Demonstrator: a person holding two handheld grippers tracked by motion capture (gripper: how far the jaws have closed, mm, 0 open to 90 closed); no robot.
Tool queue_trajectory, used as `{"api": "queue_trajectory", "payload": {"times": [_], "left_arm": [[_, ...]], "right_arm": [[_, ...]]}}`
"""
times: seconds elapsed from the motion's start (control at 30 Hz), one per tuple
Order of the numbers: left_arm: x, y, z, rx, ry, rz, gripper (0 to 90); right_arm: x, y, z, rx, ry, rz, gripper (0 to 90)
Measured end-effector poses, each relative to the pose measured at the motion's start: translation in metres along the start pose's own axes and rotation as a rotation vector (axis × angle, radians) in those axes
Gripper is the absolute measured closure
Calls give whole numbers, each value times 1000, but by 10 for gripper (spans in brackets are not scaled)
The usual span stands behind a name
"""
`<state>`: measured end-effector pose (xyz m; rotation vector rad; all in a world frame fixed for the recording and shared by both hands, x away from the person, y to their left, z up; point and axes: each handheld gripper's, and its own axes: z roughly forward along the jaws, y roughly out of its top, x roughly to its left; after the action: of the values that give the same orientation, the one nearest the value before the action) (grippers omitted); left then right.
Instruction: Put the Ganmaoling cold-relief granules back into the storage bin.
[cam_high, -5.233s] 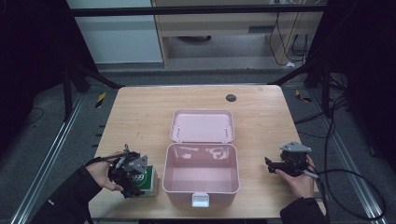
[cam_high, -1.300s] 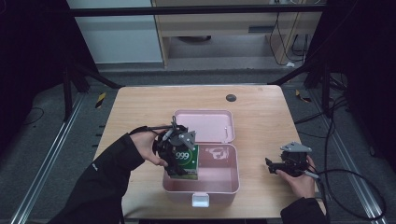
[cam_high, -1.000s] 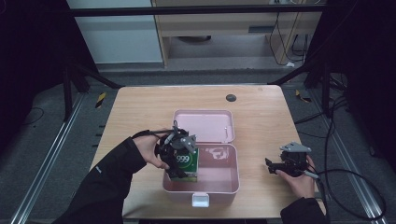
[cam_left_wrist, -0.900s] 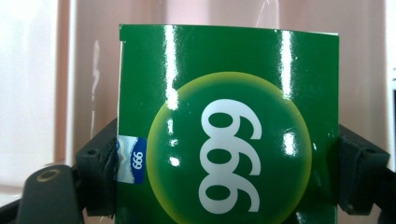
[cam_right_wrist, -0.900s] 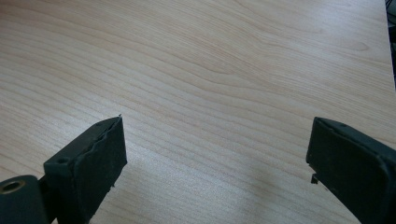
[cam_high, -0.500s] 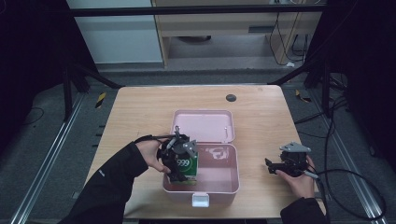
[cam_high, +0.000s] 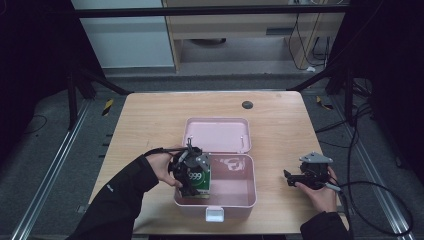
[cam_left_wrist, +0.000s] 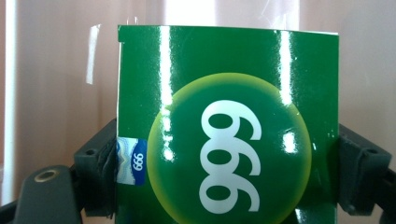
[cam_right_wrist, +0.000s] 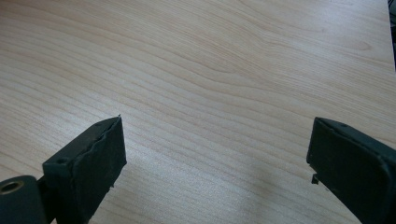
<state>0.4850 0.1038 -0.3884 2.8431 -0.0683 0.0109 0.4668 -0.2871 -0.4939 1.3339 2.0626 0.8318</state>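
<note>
While open pink plastic case (cam_high: 227, 192) sits at near middle of light wooden table (cam_high: 150, 120), lid (cam_high: 216, 135) laid back flat beyond it, glossy green cardboard box with white "999" in yellow-green circle (cam_high: 199, 180) stands upright at case's left end, low between its walls; left gripper (cam_high: 189, 172) clamps that box, black jaws pressed on both narrow sides, box's printed face toward its camera (cam_left_wrist: 229, 140); right gripper (cam_high: 302, 176) rests near table's right edge, well apart from case; jaws wide apart, holding nothing, bare wood between them (cam_right_wrist: 215, 140).
</note>
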Motion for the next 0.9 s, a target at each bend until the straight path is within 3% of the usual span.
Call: {"api": "queue_trajectory", "payload": {"times": [0.5,0.6,0.9], "left_arm": [[0,-6,8,-2,13,3,124],[0,-5,2,-32,15,8,123],[-6,-5,-33,-139,75,10,148]], "right_arm": [[0,0,0,4,5,-3,46],[0,0,0,3,5,-3,45],[-1,0,-1,-1,1,2,45]]}}
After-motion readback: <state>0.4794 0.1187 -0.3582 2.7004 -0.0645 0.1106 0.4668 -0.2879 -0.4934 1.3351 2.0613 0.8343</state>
